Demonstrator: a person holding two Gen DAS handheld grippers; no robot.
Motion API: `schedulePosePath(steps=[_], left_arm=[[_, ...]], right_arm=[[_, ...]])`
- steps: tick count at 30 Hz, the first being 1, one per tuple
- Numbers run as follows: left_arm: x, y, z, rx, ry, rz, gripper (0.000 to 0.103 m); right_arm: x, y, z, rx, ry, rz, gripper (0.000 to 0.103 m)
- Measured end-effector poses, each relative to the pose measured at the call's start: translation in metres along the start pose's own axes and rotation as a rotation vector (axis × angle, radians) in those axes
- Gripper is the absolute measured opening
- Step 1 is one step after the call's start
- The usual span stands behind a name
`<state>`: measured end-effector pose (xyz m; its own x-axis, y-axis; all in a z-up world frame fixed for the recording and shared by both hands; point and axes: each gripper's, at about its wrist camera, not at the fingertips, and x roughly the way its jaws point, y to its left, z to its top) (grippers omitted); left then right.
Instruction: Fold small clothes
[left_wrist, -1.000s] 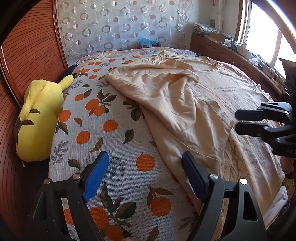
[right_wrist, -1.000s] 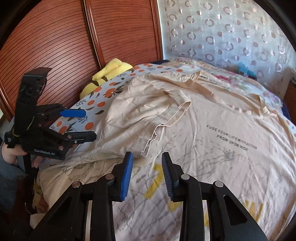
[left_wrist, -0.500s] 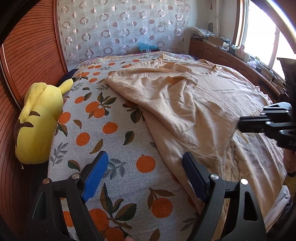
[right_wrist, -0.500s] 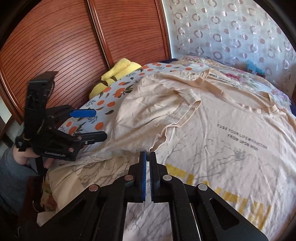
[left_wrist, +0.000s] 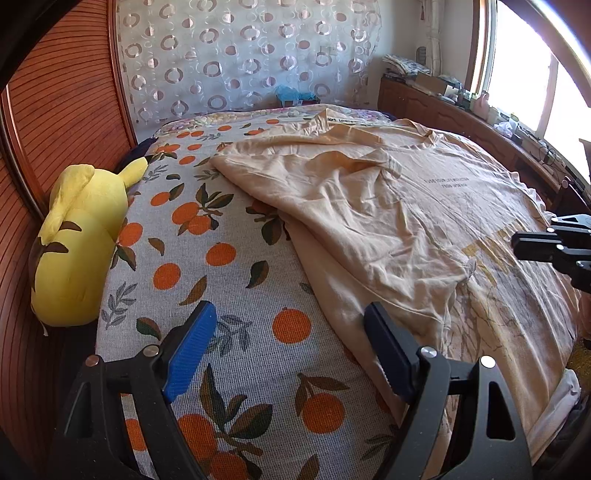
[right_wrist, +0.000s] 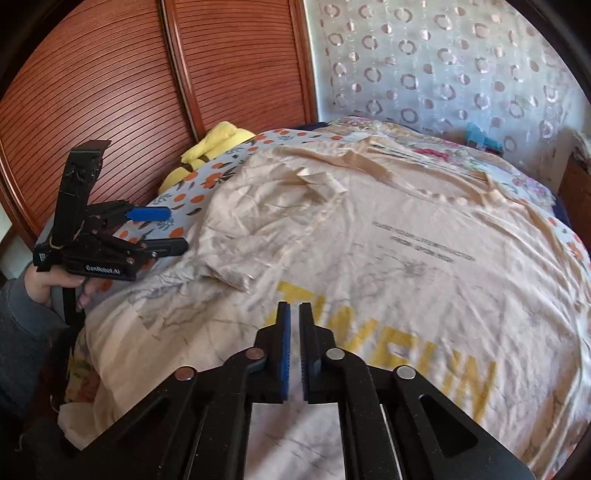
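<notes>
A pale peach T-shirt (left_wrist: 424, 221) with dark small print and yellow letters lies spread on the bed; its left side and sleeve are folded over onto its front (right_wrist: 266, 221). My left gripper (left_wrist: 284, 332) is open and empty, hovering over the orange-print bedspread just left of the shirt's edge; it also shows in the right wrist view (right_wrist: 162, 230). My right gripper (right_wrist: 294, 317) is shut and empty, above the shirt's lower front near the yellow letters; it shows at the right edge of the left wrist view (left_wrist: 528, 242).
A yellow plush toy (left_wrist: 77, 243) lies at the bed's left edge against the wooden sliding doors (right_wrist: 147, 74). A patterned curtain (left_wrist: 240, 55) hangs behind the bed. A cluttered wooden ledge (left_wrist: 461, 107) runs under the window on the right.
My right gripper closed from slightly open to shut and pulled back toward the shirt's hem. The left gripper stayed open and barely moved.
</notes>
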<state>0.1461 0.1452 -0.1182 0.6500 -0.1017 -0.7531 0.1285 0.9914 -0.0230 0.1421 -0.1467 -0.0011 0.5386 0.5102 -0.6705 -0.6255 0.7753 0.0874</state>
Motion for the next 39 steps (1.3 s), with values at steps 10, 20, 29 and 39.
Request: schedulePosePath(steps=[10,20,29,39], left_arm=[[-0.006,-0.004,0.004,-0.009,-0.003,0.030,0.083],[-0.045,-0.060,0.031,0.031,-0.127,-0.063,0.083],[-0.017,-0.144,0.048,0.129,-0.105,-0.197,0.083],[0.016,-0.190,0.045,0.202,-0.016,-0.226,0.083]], right_arm=[[-0.053,-0.045,-0.050,0.091,-0.011,-0.157,0.057],[-0.091,-0.075,-0.079,0.173,0.013,-0.289,0.057],[-0.148,-0.132,-0.115,0.311,-0.010,-0.355,0.057],[-0.157,-0.172,-0.119,0.363,0.012,-0.424,0.057]])
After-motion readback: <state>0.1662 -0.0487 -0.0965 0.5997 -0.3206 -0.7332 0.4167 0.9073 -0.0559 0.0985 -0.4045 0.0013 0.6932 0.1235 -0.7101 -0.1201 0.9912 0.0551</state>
